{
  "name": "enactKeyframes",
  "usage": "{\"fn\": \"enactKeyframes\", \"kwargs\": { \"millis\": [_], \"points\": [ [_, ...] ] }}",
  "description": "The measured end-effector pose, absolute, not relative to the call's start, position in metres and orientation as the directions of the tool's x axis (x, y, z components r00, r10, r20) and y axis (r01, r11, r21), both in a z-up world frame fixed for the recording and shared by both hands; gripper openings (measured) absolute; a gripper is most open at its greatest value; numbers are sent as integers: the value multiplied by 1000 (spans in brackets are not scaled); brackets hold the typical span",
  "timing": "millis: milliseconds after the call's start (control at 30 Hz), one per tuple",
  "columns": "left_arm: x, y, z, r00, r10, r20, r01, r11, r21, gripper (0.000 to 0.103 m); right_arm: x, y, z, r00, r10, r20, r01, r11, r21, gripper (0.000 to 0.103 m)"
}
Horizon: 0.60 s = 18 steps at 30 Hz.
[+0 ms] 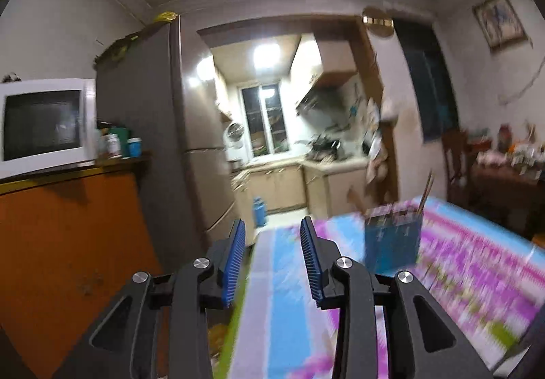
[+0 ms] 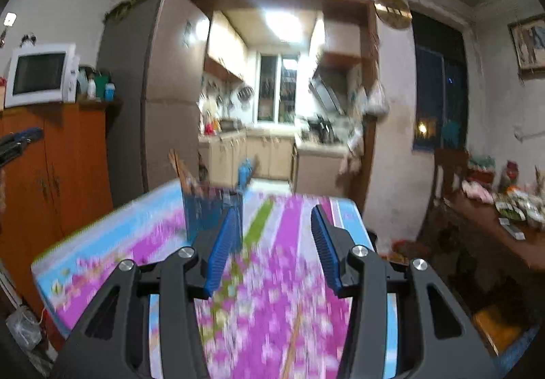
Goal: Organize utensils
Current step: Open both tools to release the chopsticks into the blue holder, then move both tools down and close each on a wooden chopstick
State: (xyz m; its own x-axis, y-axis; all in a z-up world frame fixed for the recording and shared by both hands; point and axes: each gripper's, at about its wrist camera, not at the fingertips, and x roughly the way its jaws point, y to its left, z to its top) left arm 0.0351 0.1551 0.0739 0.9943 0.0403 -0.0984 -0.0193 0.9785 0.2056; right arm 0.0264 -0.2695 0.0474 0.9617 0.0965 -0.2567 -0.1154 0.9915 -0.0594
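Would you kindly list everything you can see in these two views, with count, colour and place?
table: one, pink, blue and green patterned cover, under both claws
holder: one, blue, on the table, far end
chopsticks: a few, brown, standing in the holder
stick: one, brown, lying on the table near the right claw; too blurred to name
fridge: one, grey, beside the kitchen doorway
microwave: one, white, on the cabinet
cabinet: one, orange, left wall
left claw: one, black with blue pads, open, empty
right claw: one, black with blue pads, open, empty
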Motion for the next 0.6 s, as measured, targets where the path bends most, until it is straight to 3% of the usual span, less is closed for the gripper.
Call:
{"fn": "enactKeyframes", "kwargs": {
  "millis": [167, 400, 600],
  "points": [
    [5, 142, 5, 970, 74, -231, -9, 962, 271, 40, -1, -273, -7, 916, 52, -398, -67, 998, -24, 45],
    [-21, 119, -85, 898, -20, -439, 98, 983, 157, 40, -21, -247, -73, 828, 108, -550, -118, 993, 17, 45],
    [-54, 94, -127, 900, -7, -435, 107, 973, 205, 40, -37, -185, -106, 800, 219, -559, -291, 956, -42, 37]
  ]
}}
